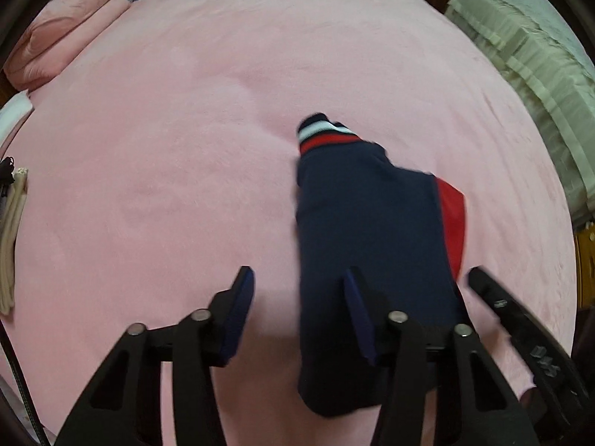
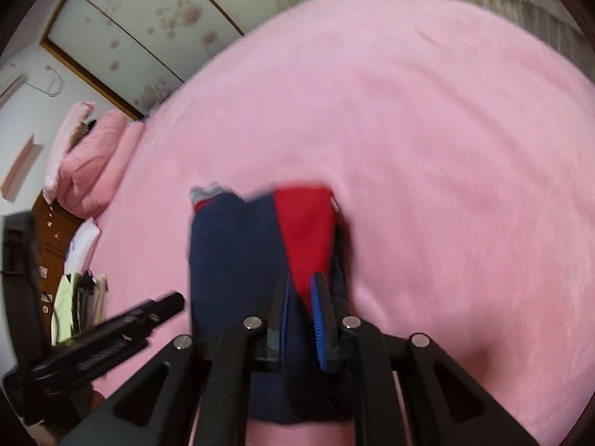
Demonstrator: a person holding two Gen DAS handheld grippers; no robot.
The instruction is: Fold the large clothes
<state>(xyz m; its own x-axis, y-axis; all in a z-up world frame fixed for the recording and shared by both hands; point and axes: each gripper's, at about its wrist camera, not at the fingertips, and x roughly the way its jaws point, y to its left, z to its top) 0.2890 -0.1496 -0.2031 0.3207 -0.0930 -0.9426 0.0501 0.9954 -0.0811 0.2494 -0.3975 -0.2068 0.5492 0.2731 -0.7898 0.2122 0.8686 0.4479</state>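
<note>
At the left edge of the pink bed (image 1: 223,111) lies a pile of pink pillows (image 1: 63,33). The left gripper (image 1: 297,290) hangs over the bed with its jaws standing apart; only pink cover shows between them, and its right finger (image 1: 359,308) is over the left part of the garment. I cannot tell if that finger touches the cloth. The navy and red garment (image 1: 372,215) lies folded into a narrow bundle near the middle of the bed, its striped cuff (image 1: 323,132) pointing toward the far edge. The right gripper (image 2: 301,297) has its jaws narrow, closed on the garment where the red panel (image 2: 308,230) meets the navy.
</note>
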